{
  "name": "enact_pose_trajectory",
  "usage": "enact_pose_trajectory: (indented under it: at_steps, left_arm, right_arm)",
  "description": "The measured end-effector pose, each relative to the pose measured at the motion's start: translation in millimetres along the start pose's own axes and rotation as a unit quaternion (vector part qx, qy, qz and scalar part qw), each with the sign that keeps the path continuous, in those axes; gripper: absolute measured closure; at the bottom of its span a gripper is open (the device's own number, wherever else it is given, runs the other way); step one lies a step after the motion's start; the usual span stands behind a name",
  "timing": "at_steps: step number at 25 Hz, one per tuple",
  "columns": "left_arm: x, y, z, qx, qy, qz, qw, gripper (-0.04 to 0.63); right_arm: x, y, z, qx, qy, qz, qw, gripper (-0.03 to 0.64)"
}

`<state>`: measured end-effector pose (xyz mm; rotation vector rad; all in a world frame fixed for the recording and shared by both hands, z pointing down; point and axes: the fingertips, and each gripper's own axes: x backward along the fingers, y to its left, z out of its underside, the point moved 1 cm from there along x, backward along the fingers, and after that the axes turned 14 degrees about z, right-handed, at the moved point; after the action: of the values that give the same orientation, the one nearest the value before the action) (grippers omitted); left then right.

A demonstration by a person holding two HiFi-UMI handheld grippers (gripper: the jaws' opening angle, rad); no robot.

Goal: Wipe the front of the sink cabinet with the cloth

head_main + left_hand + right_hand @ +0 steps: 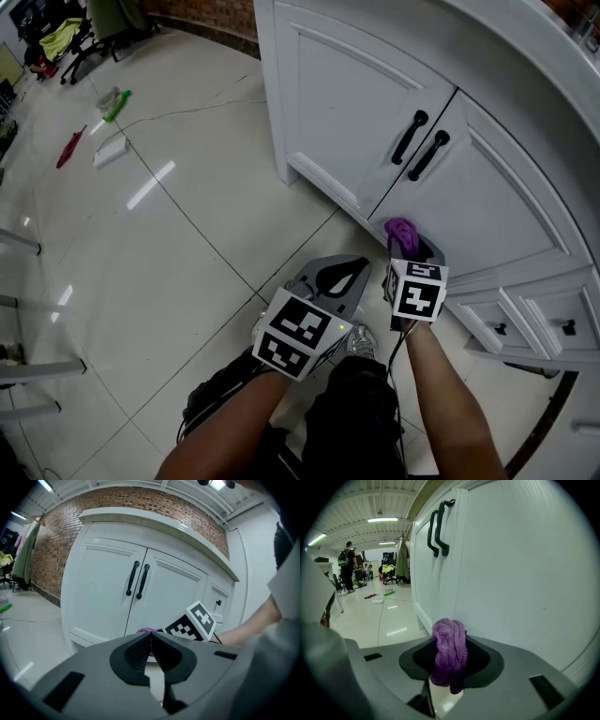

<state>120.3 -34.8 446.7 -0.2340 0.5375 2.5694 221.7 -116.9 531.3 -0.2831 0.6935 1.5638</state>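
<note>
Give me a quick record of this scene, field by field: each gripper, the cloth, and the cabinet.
Left gripper: fingers shut, nothing between them
Right gripper: fingers shut on the purple cloth
Cloth position: low against the right-hand door as the head view shows it; contact unclear
Cabinet: white, both doors closed, two black handles

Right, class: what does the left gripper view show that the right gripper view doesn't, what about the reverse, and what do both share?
Left only: the brick wall, a marker cube, a drawer knob. Right only: a distant standing person. Both: white cabinet doors, two black handles, the purple cloth, clamped in the right gripper.
</note>
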Motion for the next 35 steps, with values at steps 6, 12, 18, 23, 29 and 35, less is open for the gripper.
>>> enact_pose_trajectory:
  at_steps: [6,12,18,23,29,35]
  left_arm:
    - [-1.9,13.0,3.5,0.006,0.012,0.003,0.9999,0.591]
    - [-14.9,1.9,-4.7,0.000,0.005,0.023,0.9997,0.591]
    - [-14.8,-17.8,-0.5,-0.002,0.007,0.032,0.9995,0.591]
    - [-11.2,-27.3,1.7,-0.001,0.001,0.029,0.9996,0.591]
    - [-1.3,-34.8,6.7,0.001,-0.008,0.018,0.9998,0.591]
    - [4.5,-29.5,10.2,-0.002,0.000,0.014,0.9999,0.591]
  right_arm:
    - [-13.9,-12.6,6.4,-0.017,0.014,0.032,0.999,0.476]
    - [-2.3,-36.9,18.5,-0.027,0.024,0.047,0.998,0.476]
    - [15.3,-74.6,44.6,-0.033,0.045,0.078,0.995,0.476]
    - [28.6,-104.8,67.2,-0.033,0.060,0.117,0.991,0.476]
    - [43.5,-123.7,84.0,-0.036,0.069,0.152,0.985,0.476]
    - [37.5,-95.7,73.8,-0.030,0.061,0.121,0.990,0.476]
